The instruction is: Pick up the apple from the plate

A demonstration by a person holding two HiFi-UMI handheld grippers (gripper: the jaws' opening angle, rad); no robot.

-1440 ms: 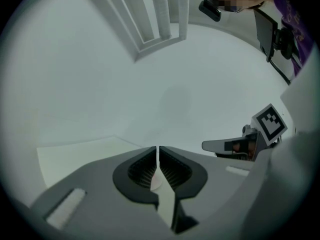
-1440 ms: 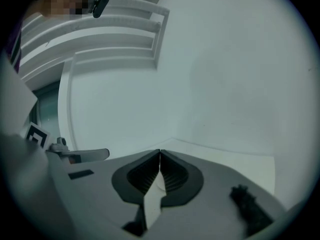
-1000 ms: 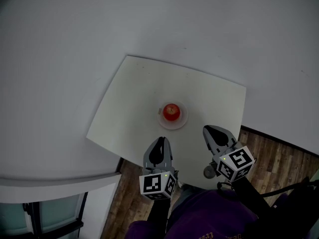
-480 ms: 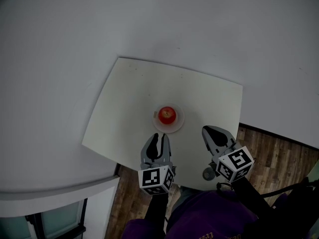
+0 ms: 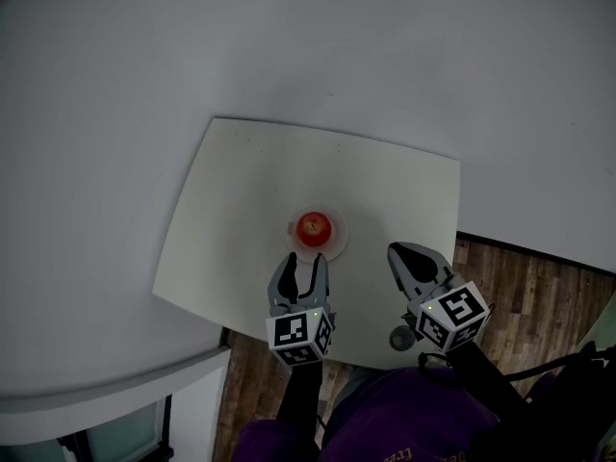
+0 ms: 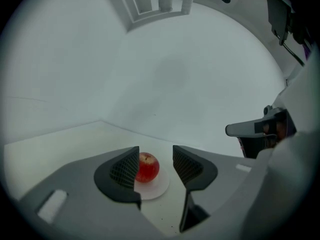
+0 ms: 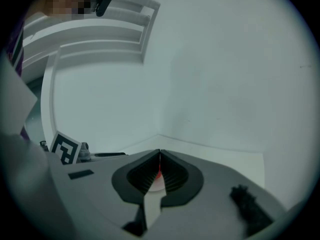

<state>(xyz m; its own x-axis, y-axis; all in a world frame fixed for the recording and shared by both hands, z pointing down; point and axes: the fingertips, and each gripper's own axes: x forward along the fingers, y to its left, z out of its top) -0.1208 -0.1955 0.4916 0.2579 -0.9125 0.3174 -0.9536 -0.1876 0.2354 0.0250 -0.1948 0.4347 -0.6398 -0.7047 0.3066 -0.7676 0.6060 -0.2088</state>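
Our left gripper [image 5: 301, 261] is opening its jaws with nothing between them; the right gripper [image 5: 402, 252] has its jaws pressed together (empty). The red apple [image 5: 313, 225] sits on a white plate [image 5: 335, 244] at frame centre, just beyond the left tips.

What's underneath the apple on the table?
A small round white plate sits under the apple, its rim showing around it. The plate rests on the white table. The patch of plate directly beneath the apple is covered, so nothing there can be seen.
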